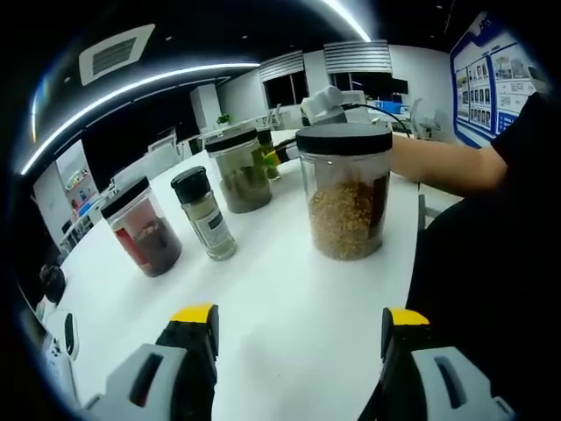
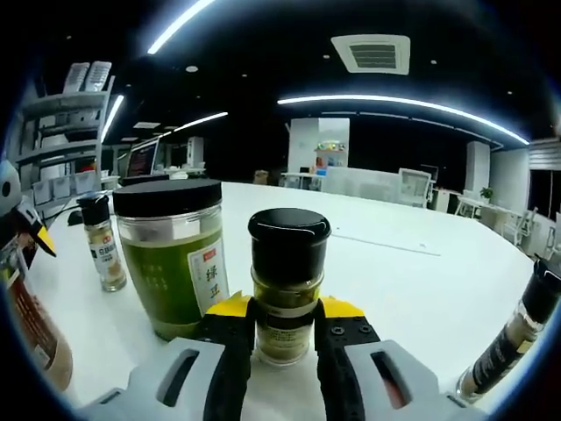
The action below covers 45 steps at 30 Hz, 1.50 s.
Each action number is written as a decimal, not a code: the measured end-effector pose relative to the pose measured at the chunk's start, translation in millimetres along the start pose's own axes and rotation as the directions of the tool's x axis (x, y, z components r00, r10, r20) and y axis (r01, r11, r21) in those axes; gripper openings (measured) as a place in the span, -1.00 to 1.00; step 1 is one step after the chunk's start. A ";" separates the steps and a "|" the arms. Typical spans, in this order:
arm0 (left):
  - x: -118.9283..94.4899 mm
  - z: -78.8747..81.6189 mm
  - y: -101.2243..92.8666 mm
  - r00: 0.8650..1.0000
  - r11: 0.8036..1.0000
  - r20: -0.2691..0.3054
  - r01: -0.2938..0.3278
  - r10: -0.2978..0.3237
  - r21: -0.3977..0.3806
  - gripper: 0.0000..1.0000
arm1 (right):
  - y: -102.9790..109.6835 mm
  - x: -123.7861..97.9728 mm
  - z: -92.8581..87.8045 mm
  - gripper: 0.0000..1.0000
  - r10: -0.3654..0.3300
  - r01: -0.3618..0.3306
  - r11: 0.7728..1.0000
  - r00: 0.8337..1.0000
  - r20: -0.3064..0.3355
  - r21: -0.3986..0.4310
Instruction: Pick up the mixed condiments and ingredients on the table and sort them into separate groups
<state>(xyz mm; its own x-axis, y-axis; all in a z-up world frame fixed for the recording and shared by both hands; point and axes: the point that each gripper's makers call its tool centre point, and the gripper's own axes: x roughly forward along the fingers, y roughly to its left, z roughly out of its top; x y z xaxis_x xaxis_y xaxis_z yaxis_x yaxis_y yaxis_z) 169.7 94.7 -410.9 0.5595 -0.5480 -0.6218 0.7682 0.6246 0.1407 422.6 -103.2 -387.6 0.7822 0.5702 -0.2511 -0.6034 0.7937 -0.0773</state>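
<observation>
So the right gripper [image 2: 285, 338] has its yellow-tipped jaws closed around a small black-capped spice shaker [image 2: 287, 285] — gripping the lower glass body, cap well above the jaws. Just beside that shaker sits the big green-bean jar [image 2: 175, 263], close enough that any sideways swing on the way up could clip it. The shaker is also tall and held low, so it could tilt in the jaws if the grip is light.

Further past the green jar there's another little spice bottle [image 2: 103, 241], and a pepper-grinder-looking bottle [image 2: 517, 338] well off to the other side.

The left gripper [image 1: 302, 338] is wide open over the white table [image 1: 280, 289], holding nothing. Ahead of it: a jar of tan grains [image 1: 344, 193], with a grey-powder shaker [image 1: 204, 215] and a red-brown jar [image 1: 143, 228] beside that — all standing upright.
</observation>
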 end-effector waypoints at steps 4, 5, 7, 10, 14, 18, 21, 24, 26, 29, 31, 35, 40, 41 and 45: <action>0.5 -0.9 -0.4 1.000 1.000 0.000 -0.001 0.001 -0.002 0.49 | -0.2 0.6 0.0 -0.44 0.004 -0.004 1.000 1.000 0.004 0.003; 0.8 -1.6 -0.4 1.000 1.000 -0.001 0.000 0.000 -0.003 0.49 | -0.3 0.7 0.1 -0.44 0.005 -0.005 1.000 1.000 0.005 0.005; 0.8 -2.8 -0.9 1.000 1.000 -0.004 0.001 -0.001 -0.003 0.49 | -0.2 1.2 0.1 -0.44 0.005 -0.005 1.000 1.000 0.004 0.003; 0.1 -3.3 -1.2 1.000 1.000 -0.004 0.002 -0.002 -0.002 0.48 | 0.3 1.3 0.3 -0.44 0.005 -0.005 1.000 1.000 0.002 -0.002; -0.8 -4.6 2.1 1.000 1.000 -0.008 -0.010 0.010 -0.006 0.48 | 0.3 1.4 0.5 -0.44 0.006 -0.006 1.000 1.000 0.004 -0.001; -1.2 -5.7 3.1 1.000 1.000 -0.011 -0.013 0.013 -0.008 0.48 | 0.5 1.6 0.8 -0.45 0.010 -0.010 1.000 1.000 0.004 -0.012; -1.2 -5.0 3.3 1.000 1.000 -0.009 -0.014 0.013 -0.009 0.49 | 0.6 1.5 0.8 -0.45 0.018 -0.018 1.000 1.000 0.006 0.006; -1.0 -4.1 3.0 1.000 1.000 -0.009 -0.012 0.012 -0.007 0.49 | 2.3 1.1 0.6 -0.45 0.028 -0.029 1.000 1.000 0.007 0.010; -1.1 -3.7 2.7 1.000 1.000 -0.009 -0.012 0.012 -0.004 0.49 | 2.7 0.9 0.7 -0.45 0.027 -0.027 1.000 1.000 0.006 0.005; -1.4 -3.9 3.9 1.000 1.000 -0.011 -0.018 0.018 -0.005 0.49 | 2.7 0.7 0.7 -0.45 0.024 -0.024 1.000 1.000 0.006 0.009; -1.5 -4.7 4.3 1.000 1.000 -0.015 -0.020 0.020 -0.004 0.49 | 3.7 0.2 0.9 -0.45 0.024 -0.024 1.000 1.000 0.004 0.002; -1.5 -4.8 3.9 1.000 1.000 -0.015 -0.019 0.019 -0.004 0.49 | 1.7 -0.9 1.0 -0.45 0.016 -0.016 1.000 1.000 0.003 -0.009; -1.0 -5.1 4.1 1.000 1.000 -0.017 -0.018 0.018 -0.005 0.49 | 2.1 -6.3 8.6 -0.45 0.010 -0.010 1.000 1.000 0.016 -0.015; -1.0 -4.9 4.2 1.000 1.000 -0.016 -0.018 0.018 -0.004 0.49 | 1.7 -6.9 10.1 -0.45 0.008 -0.008 1.000 1.000 0.019 -0.017; -1.1 -4.4 4.6 1.000 1.000 -0.013 -0.021 0.021 -0.005 0.49 | 0.2 -8.1 13.9 -0.45 0.010 -0.010 1.000 0.999 0.031 -0.008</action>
<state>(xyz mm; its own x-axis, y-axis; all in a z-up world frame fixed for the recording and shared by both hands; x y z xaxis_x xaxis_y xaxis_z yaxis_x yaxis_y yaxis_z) 171.3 100.6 -413.0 0.5715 -0.5277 -0.6284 0.7545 0.6390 0.1496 418.3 -104.6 -372.2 0.7805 0.5844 -0.2222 -0.6122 0.7864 -0.0823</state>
